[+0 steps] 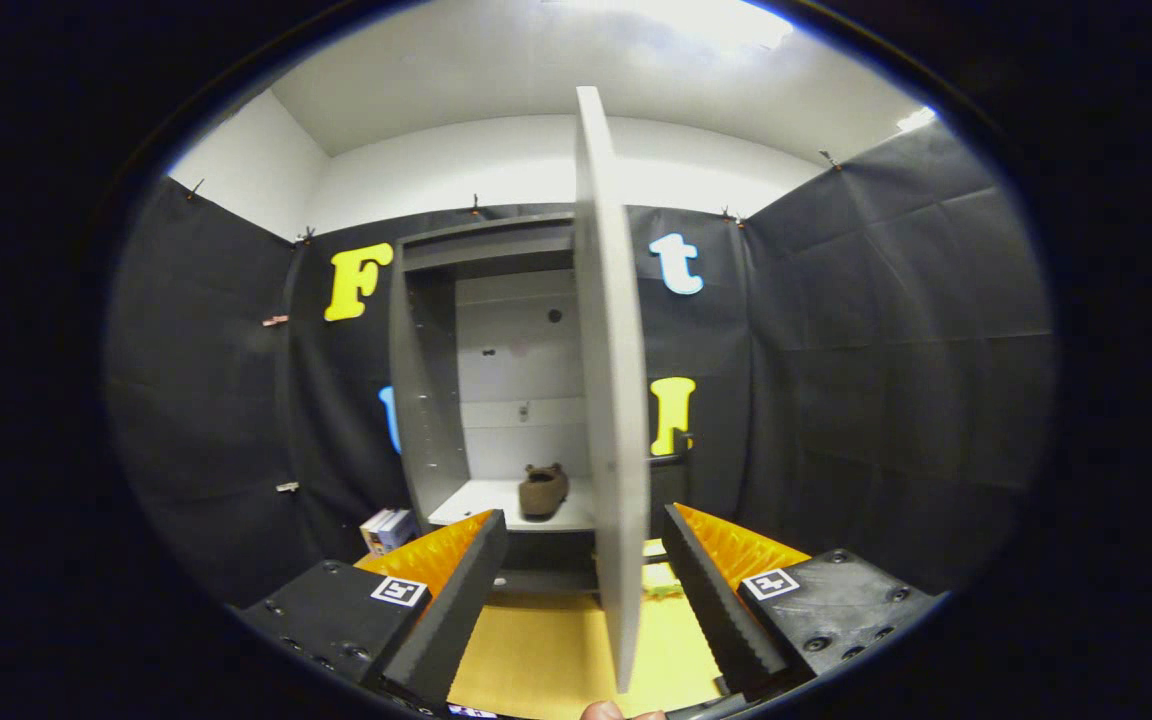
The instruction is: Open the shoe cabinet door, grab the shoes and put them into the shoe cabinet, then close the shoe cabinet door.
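step: closing the door, by my reading, since a shoe (543, 490) already sits on the cabinet (426, 400) shelf.
claw: the claw (584, 545) is spread open; the door (611, 400) stands edge-on between its fingers, and whether either finger touches it i cannot tell.
how: keep the door edge centred in the gap, swing it in an arc about its hinge, push steadily so the panel does not slip out.
door: wide open, in front of the cabinet's right side.
shoe: inside the cabinet, just left of the door, beyond the fingers.
box: a box (388, 528) on the floor left of the cabinet.
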`<state>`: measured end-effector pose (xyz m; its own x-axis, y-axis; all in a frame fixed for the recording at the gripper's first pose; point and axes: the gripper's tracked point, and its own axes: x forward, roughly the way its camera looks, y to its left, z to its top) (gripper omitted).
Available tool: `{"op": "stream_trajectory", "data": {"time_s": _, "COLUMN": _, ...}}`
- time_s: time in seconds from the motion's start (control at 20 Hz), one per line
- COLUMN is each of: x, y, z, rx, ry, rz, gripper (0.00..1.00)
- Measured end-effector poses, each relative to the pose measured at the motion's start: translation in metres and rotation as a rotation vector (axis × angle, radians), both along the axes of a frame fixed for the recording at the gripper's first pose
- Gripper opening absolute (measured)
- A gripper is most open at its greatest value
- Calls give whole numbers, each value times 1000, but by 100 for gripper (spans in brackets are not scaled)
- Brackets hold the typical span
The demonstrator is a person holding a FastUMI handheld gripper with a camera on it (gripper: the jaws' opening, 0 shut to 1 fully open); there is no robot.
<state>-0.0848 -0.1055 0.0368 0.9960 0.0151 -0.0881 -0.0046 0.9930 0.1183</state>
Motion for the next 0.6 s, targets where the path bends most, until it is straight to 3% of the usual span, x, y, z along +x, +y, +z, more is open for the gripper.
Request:
{"op": "stream_trajectory", "data": {"time_s": 0.4, "x": 30, "y": -92, "z": -22, "rx": -35, "ry": 45, "rz": -131, "gripper": 98}}
{"op": "stream_trajectory", "data": {"time_s": 0.6, "x": 55, "y": -113, "z": -46, "rx": -44, "ry": 82, "rz": -153, "gripper": 98}}
